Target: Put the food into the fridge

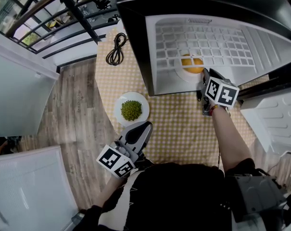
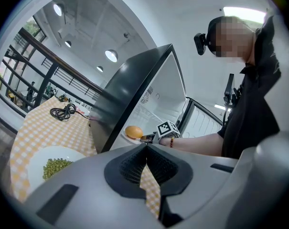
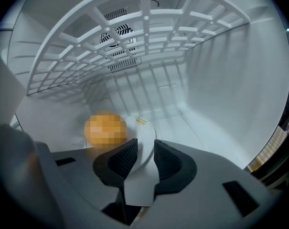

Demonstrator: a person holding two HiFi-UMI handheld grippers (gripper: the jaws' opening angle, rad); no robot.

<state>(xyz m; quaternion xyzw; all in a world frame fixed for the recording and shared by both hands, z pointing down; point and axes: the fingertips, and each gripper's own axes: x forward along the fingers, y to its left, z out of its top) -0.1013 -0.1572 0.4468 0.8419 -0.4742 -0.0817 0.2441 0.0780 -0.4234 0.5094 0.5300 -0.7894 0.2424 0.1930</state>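
Orange round food (image 1: 192, 64) sits on white plate (image 1: 179, 74) inside open fridge (image 1: 135, 42), below the grid shelf (image 1: 222, 42). Right gripper (image 1: 203, 79): fingers pinch the white plate's near rim. Left gripper (image 1: 146, 127): fingers pressed together, nothing between them, over the checked table (image 1: 183, 124), just near of the pea dish (image 1: 120, 105).

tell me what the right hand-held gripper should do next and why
Probably open the right hand-held gripper and let go. Its jaws pinch the rim of the white plate carrying the orange food, and the plate already looks set down on the fridge floor under the wire shelf.
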